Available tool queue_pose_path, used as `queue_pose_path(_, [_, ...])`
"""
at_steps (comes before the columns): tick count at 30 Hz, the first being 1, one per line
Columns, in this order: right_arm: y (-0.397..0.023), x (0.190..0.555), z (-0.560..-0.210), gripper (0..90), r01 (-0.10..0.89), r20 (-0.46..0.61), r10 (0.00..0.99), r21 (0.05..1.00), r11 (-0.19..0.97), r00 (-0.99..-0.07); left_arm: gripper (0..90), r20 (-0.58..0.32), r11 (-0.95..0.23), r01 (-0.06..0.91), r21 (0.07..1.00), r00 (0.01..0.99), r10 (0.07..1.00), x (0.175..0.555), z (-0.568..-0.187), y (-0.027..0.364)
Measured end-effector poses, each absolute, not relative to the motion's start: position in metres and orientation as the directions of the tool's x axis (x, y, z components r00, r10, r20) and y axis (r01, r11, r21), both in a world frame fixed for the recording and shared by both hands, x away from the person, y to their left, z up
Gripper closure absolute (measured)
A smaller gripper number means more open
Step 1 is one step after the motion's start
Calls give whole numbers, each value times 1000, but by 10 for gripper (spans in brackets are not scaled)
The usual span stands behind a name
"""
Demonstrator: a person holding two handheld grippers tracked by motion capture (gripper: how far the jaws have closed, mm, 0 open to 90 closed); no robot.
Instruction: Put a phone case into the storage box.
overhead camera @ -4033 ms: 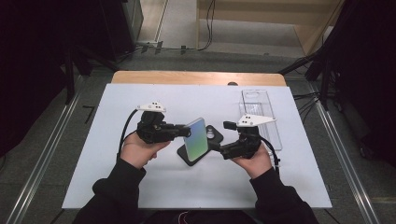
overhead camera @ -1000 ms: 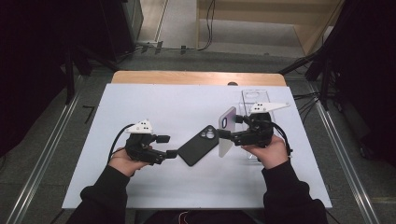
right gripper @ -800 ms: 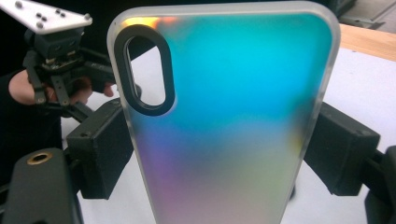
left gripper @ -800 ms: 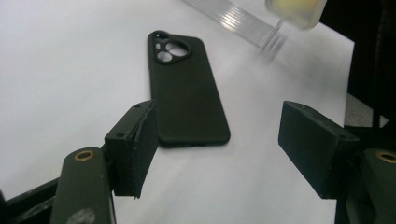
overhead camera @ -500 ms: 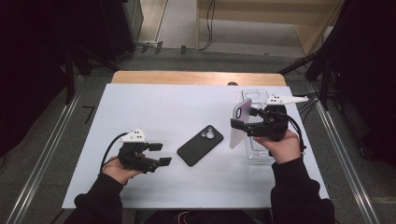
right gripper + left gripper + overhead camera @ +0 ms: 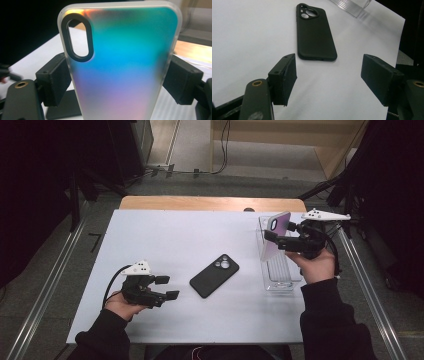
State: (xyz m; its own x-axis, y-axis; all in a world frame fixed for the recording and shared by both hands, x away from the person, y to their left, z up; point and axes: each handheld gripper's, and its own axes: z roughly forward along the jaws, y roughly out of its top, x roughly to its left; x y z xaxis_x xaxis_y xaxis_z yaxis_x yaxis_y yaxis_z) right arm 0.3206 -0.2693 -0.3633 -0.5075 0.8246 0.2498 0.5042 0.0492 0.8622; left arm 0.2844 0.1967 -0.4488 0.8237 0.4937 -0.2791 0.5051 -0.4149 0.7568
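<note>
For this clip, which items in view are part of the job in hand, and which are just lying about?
In the job:
- iridescent phone case, clamped in the right hand-held gripper above the clear tray
- black phone, lying camera side up mid-table
- left hand-held gripper, open, resting on the table

Lying about:
- cables on the floor beyond the table
- wooden board at the far edge

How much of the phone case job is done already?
Looks partly done, judging from how things lie. The black phone lies flat on the white table, bare of the shiny rainbow case. In hand: the right gripper holds that case upright over the clear tray, jaws shut on its edges. Probably left: setting the case down in the tray. The left gripper rests open, holding nothing.
</note>
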Motion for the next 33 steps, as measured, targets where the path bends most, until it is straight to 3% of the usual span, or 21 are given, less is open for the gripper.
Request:
queue_pose_path(17, [-276, 361, -362, 147, 505, 183, 926, 863, 9, -330, 294, -284, -405, 518, 753, 812, 509, 282, -451, 203])
queue_pose_path(33, [-283, 425, -397, 147, 546, 203, 964, 834, -78, -173, 294, -293, -396, 515, 760, 816, 499, 281, -450, 205])
